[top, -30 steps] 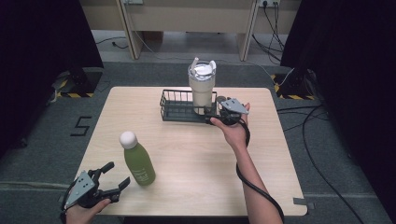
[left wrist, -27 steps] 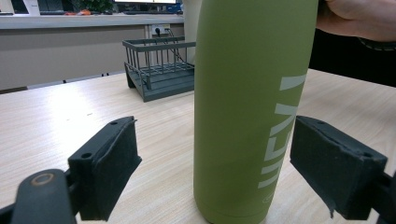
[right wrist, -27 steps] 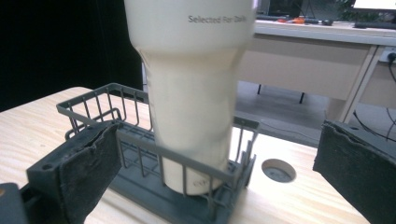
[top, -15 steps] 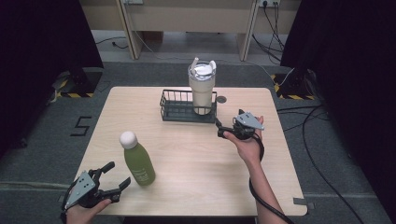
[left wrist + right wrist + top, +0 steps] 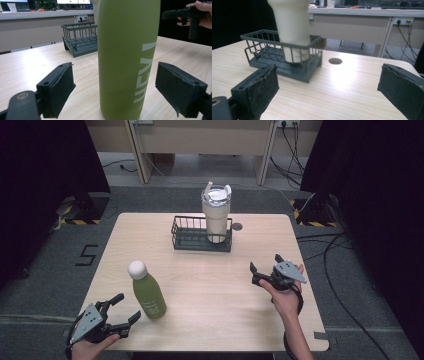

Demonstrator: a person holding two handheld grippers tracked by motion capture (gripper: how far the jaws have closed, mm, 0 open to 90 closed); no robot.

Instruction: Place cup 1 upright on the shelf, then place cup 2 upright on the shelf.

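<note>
Left gripper (image 5: 122, 312) jaws spread wide, flanking the green bottle (image 5: 147, 290) without touching — bottle upright at table's 7 o'clock. Right gripper (image 5: 265, 268) jaws also spread, empty, at 4 o'clock. Cream tumbler (image 5: 216, 215) stands in the right end of the wire basket (image 5: 192, 240) at 12 o'clock on the table (image 5: 210, 290).

This place looks like a lab or an office room arranged for recording. A light wooden table (image 5: 150, 235) stands on grey carpet, with black curtains (image 5: 45, 165) on both sides, hazard-striped tape (image 5: 75, 221), floor cables (image 5: 330, 245) and wall sockets (image 5: 402, 21).
</note>
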